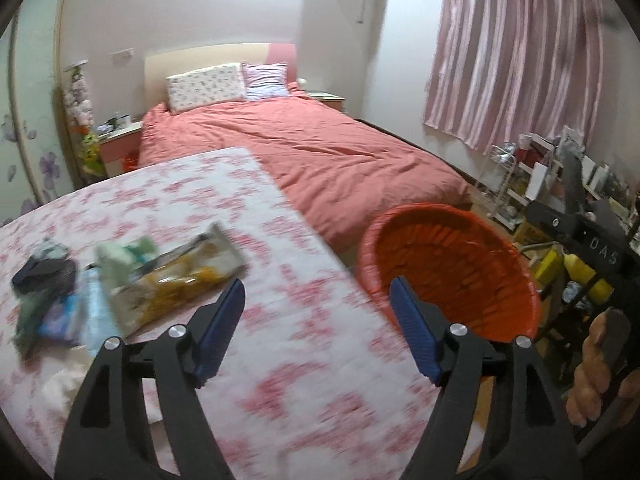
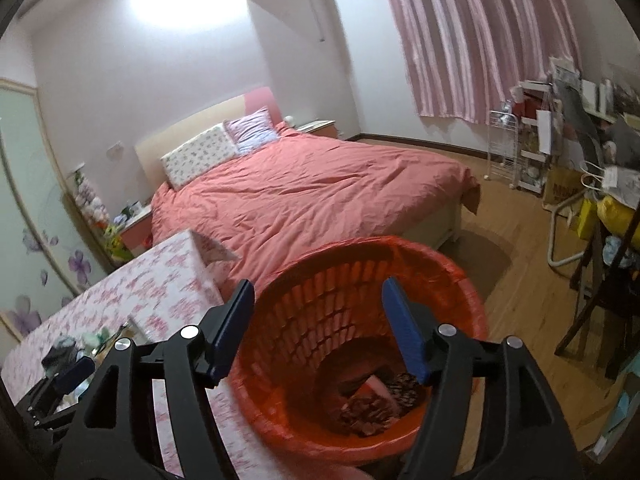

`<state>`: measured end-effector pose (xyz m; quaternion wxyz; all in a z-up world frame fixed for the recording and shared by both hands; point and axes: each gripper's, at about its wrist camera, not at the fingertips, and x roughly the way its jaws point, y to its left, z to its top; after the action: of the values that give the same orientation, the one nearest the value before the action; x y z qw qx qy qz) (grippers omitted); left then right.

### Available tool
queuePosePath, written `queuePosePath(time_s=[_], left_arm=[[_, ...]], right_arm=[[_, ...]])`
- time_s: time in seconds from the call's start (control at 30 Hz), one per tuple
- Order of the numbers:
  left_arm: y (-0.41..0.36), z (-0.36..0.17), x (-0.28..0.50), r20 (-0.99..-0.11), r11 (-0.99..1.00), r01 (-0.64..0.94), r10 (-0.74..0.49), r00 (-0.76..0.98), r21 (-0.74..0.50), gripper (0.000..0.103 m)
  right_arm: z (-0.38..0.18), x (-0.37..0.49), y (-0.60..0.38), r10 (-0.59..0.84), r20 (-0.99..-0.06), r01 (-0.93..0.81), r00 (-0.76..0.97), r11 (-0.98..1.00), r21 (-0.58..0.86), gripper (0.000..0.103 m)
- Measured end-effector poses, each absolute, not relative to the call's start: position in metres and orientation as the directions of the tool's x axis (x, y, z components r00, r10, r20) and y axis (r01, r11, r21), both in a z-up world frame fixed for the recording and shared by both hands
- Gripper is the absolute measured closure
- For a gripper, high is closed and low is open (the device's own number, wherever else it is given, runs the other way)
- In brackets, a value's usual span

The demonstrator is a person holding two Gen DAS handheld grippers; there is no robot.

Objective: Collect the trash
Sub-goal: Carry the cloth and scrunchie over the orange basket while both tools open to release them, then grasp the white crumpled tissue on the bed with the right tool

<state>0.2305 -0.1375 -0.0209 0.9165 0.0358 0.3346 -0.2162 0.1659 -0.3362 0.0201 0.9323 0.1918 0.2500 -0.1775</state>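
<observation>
Left tool (image 1: pixel 318 300) jaws apart, empty, above floral-cloth desk (image 1: pixel 280 340), wrapper pile (image 1: pixel 132 276) on desk at left, right tool (image 2: pixel 318 300) jaws apart, empty, over orange basket (image 2: pixel 460 280) holding scraps, basket beside desk

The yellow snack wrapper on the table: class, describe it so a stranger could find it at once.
Start at the table with the pink-flowered cloth, before the bed. In its litter pile, the yellow snack wrapper lies nearest the orange basket. It alone is long, clear-edged and yellow.

Home bedroom, bed (image 2: pixel 312 192), pink curtains (image 2: pixel 480 40)
</observation>
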Motion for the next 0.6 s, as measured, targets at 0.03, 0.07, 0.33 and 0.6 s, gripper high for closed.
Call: queuePosePath(time_s=[0.03, 0.07, 0.33, 0.6], left_arm=[[-0.129, -0.021, 0.23, -0.63, 0.91, 0.408, -0.362, 0.688, -0.078, 0.028], [-0.121, -0.021, 0.229, -0.63, 0.915, 0.397, -0.353, 0.692, -0.077, 0.028], [-0.037, -0.023, 0.226, -0.63, 0.962, 0.261, -0.254, 0.734, -0.083, 0.027], [0.038, -0.028, 0.224, -0.631, 0.994, 0.095, -0.11, 0.768, -0.057, 0.024]], right_arm=[[0.021, 0.168, -0.33, -0.225, -0.536, 0.415, 0.814, 0.87, 0.264, 0.036], [0.02, 0.168, -0.326, -0.218, -0.538, 0.407, 0.814, 0.875, 0.262, 0.036], [0.019, 0.181, -0.268, -0.115, -0.563, 0.284, 0.818, 0.932, 0.223, 0.036], [0.015, 0.192, -0.202, 0.003, -0.595, 0.145, 0.804, 0.969, 0.201, 0.031]])
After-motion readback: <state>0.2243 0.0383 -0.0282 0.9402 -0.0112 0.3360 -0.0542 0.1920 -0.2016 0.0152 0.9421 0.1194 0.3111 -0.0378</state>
